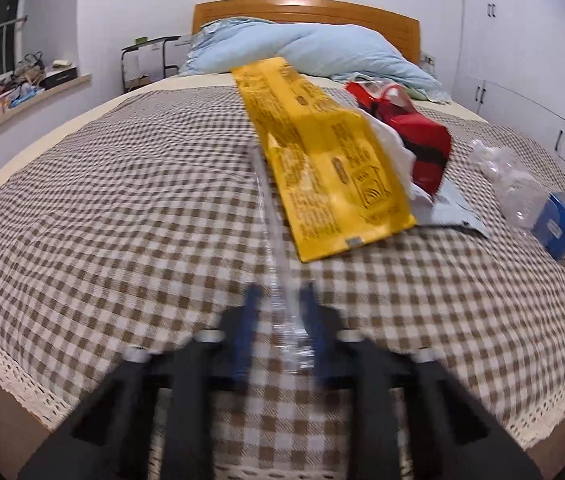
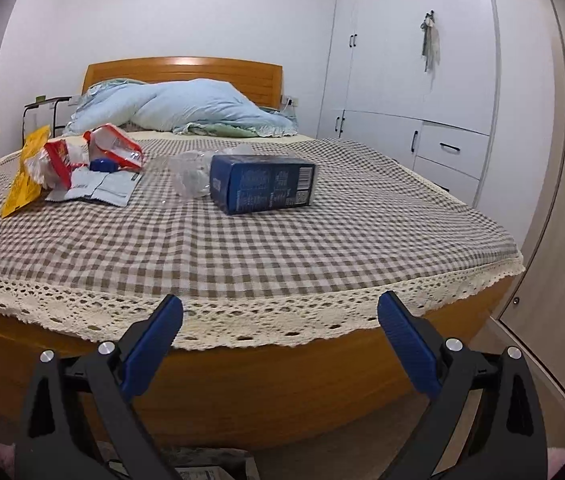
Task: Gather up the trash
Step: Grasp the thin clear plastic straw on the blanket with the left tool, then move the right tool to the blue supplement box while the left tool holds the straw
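Left gripper [image 1: 280,300], bottom centre of the left wrist view: blue pads drawn close together, pinching the near edge of a clear plastic strip [image 1: 270,216] that runs up the frame to the yellow packet [image 1: 322,160]. Motion blur over the fingers. The yellow packet is tilted, its far end raised toward the upper centre, its near corner low over the checked bedspread [image 1: 102,200].

Right gripper [image 2: 280,312], bottom centre of the right wrist view: jaws wide apart, nothing between them; it hangs off the foot of the bed, over the lace hem [image 2: 242,312] and the wooden bed frame [image 2: 282,380].

Trash on the bedspread:
- red wrapper [image 1: 414,136], just right of the yellow packet, touching it, with white paper beneath
- pale blue-grey flat pouch [image 1: 454,216] under the red wrapper's near end
- crumpled clear plastic bottle [image 1: 510,184], right of frame, touching the blue box [image 1: 558,226]
- in the right wrist view the blue box lies on its long side at centre frame, the bottle just to its left, and the red, yellow and grey pieces heaped at left

Background: light blue quilt [image 2: 186,108] bunched against the wooden headboard [image 2: 186,72], upper centre; white wardrobe [image 2: 422,80] at right; cluttered windowsill [image 1: 14,88] at upper left of the left wrist view
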`<state>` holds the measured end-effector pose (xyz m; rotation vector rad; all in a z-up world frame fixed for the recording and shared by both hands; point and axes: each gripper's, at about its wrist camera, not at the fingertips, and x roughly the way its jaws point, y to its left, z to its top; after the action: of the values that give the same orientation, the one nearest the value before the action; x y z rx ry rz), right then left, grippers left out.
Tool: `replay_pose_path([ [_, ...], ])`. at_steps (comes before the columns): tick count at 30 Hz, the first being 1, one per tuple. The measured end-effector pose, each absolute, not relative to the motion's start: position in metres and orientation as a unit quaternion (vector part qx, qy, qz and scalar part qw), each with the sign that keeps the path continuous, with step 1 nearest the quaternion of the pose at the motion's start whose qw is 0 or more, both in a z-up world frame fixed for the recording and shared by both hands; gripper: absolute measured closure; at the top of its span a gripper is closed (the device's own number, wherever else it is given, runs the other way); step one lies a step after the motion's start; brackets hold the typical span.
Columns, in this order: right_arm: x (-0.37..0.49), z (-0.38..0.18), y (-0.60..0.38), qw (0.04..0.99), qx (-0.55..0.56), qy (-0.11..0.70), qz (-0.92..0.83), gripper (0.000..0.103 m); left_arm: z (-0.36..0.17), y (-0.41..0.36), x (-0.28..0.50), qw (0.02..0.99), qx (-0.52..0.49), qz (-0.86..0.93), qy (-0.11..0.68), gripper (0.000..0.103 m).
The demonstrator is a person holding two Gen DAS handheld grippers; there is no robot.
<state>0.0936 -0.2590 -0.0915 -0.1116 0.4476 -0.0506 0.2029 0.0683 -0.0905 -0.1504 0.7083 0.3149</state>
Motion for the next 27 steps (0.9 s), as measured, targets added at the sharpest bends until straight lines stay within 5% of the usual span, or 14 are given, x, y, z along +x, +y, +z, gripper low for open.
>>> replay_pose_path([
  [27, 0.110, -0.072, -0.224, 0.976, -0.081, 0.200, -0.030, 0.009, -0.019, 0.055, 0.162, 0.966, -0.087, 0.104, 0.219, 0.101],
])
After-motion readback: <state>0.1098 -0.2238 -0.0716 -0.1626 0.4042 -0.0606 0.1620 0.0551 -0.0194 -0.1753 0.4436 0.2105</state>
